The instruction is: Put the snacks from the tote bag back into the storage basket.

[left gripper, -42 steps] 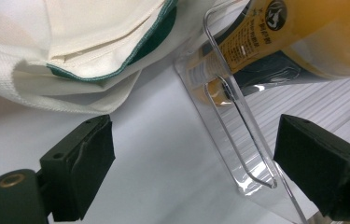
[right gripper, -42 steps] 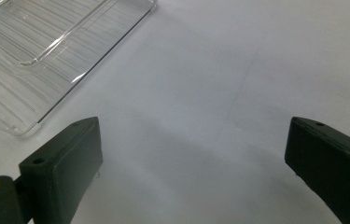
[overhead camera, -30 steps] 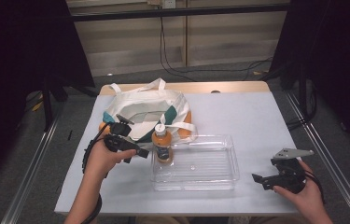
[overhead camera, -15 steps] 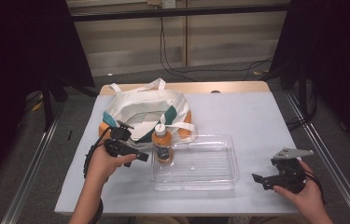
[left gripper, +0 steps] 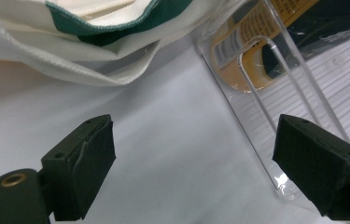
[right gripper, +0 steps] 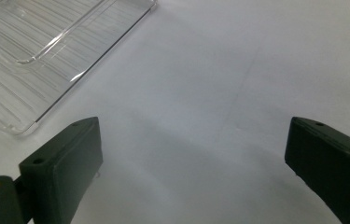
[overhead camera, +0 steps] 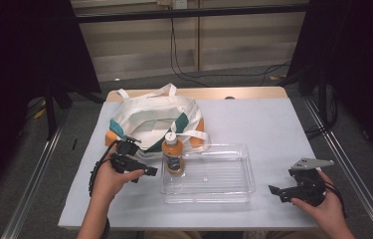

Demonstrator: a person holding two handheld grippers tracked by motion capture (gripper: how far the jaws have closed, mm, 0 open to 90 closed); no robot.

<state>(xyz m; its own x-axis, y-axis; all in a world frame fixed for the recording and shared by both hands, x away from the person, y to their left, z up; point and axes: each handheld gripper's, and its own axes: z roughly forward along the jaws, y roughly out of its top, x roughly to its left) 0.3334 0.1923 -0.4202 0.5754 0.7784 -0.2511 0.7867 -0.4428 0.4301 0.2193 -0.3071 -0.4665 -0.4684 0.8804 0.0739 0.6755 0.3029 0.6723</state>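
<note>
An orange bottle (overhead camera: 173, 153) with a white cap stands upright in the left end of a clear plastic tray (overhead camera: 233, 191). A white tote bag (overhead camera: 149, 117) with teal trim lies behind it. My left gripper (overhead camera: 144, 172) is open just left of the tray, low over the table. In the left gripper view its jaws frame the tray's corner (left gripper: 275, 186), the bottle's label (left gripper: 242, 42) and the bag's edge (left gripper: 84, 70). My right gripper (overhead camera: 276, 191) is open right of the tray, with bare table and the tray's corner (right gripper: 28, 126) between its jaws.
An orange object (overhead camera: 110, 135) peeks out under the bag's left side. The white table (overhead camera: 273, 124) ends close in front of both hands. Black stands and cables lie on the floor around it.
My left gripper has drawn back from the bag toward the table's front and now sits beside the tray's left end. The right gripper has stayed put.
</note>
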